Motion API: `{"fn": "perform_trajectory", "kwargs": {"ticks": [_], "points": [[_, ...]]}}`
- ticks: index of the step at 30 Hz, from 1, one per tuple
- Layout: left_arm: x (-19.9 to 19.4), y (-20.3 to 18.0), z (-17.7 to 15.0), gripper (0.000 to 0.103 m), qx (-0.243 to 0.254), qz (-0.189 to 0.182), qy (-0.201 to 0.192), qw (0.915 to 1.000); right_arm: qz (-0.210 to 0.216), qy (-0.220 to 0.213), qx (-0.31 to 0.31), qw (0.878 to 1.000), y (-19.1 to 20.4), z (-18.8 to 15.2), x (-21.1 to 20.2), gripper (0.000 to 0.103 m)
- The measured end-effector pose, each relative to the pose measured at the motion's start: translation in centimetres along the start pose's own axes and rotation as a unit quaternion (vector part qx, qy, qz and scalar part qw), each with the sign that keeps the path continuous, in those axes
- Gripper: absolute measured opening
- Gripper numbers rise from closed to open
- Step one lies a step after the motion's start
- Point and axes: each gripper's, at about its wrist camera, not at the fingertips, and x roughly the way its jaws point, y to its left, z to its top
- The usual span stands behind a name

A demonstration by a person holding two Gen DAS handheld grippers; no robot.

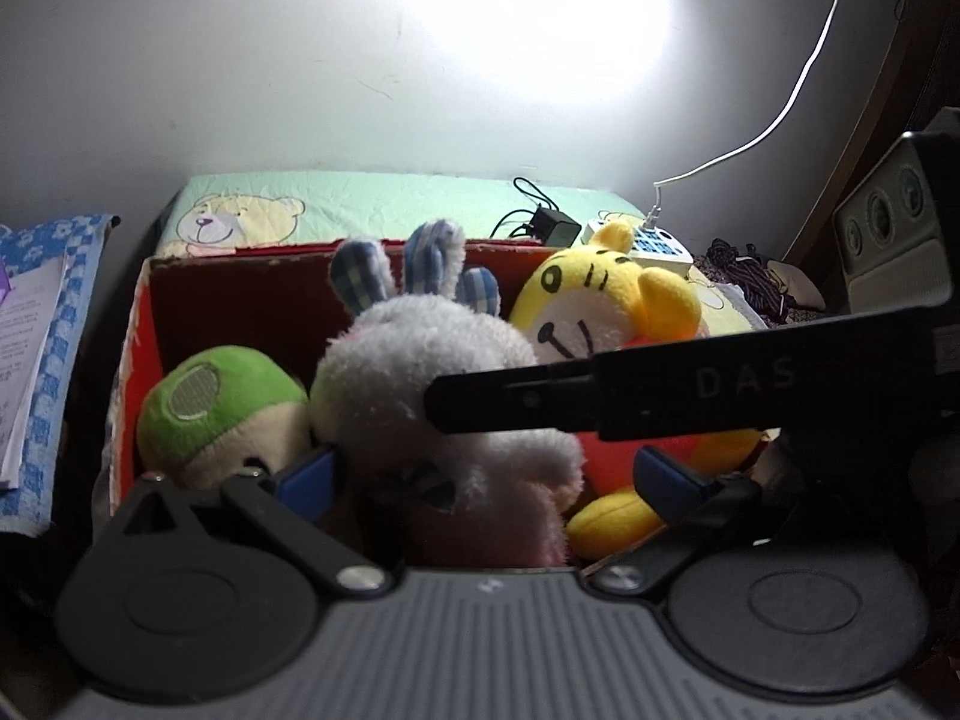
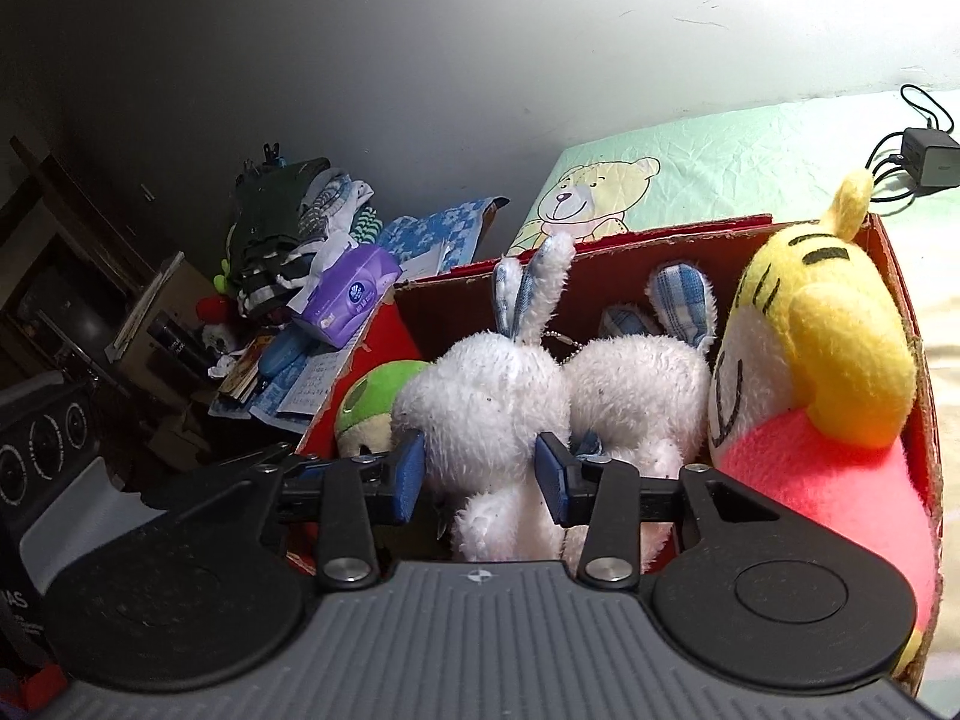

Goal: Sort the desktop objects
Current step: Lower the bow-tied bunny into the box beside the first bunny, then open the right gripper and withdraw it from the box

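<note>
Your right claw [image 2: 480, 474] has its blue pads [image 2: 410, 474] pressed against either side of a white rabbit [image 2: 486, 414], gripping it low in the red box [image 2: 894, 276]. Your left claw [image 1: 489, 474] is spread wide around the lower part of a second, greyish rabbit [image 1: 420, 360] with checked blue ears; its pads [image 1: 312, 474] stand apart from the plush, so it holds nothing. A black arm of the other claw's rig [image 1: 690, 390] crosses in front of that rabbit. In the box, a green toy [image 1: 216, 408] sits to the left of the rabbits and a yellow tiger [image 1: 606, 306] to the right, leaning on the box wall. Behind the box lies a green bear-print sheet [image 1: 372, 204] with a black charger [image 1: 555, 227] on it. Left of the box, in the right wrist view, a purple tissue pack [image 2: 351, 294] rests among piled clutter.
</note>
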Motion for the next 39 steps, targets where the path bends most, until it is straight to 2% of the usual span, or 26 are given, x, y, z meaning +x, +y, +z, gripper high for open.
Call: {"fn": "perform_trajectory", "kwargs": {"ticks": [6, 9, 12, 15, 21, 27, 39], "points": [[1.1, 0.4, 0.0, 0.102, -0.002, 0.016, 0.013, 0.9998, -0.016, 0.011, -0.011, 1.000, 0.4, 0.1, 1.7, 0.040], [1.9, 1.0, 0.2, 0.102, -0.014, 0.023, 0.027, 0.9993, -0.015, 0.012, 0.010, 1.000, -0.5, 0.2, 2.3, 0.040], [2.1, 0.8, 0.4, 0.102, -0.012, 0.026, 0.029, 0.9992, -0.010, 0.013, 0.018, 1.000, -0.9, 0.2, 2.0, 0.041], [2.4, 1.0, 0.5, 0.102, -0.011, 0.027, 0.034, 0.9990, 0.000, 0.016, 0.035, 0.999, -1.5, 0.1, 1.5, 0.047], [2.4, 1.5, 0.5, 0.102, -0.021, 0.022, 0.035, 0.9989, 0.006, 0.001, 0.033, 0.999, -1.1, 0.0, 0.2, 0.047], [2.6, 1.1, 0.6, 0.102, -0.015, 0.033, 0.042, 0.9985, -0.002, -0.013, 0.033, 0.999, -1.2, 0.0, -0.4, 0.042], [2.8, 0.5, 0.5, 0.102, -0.008, 0.054, 0.056, 0.9969, -0.026, -0.016, 0.026, 0.999, -1.3, -0.2, -0.1, 0.040]]}}
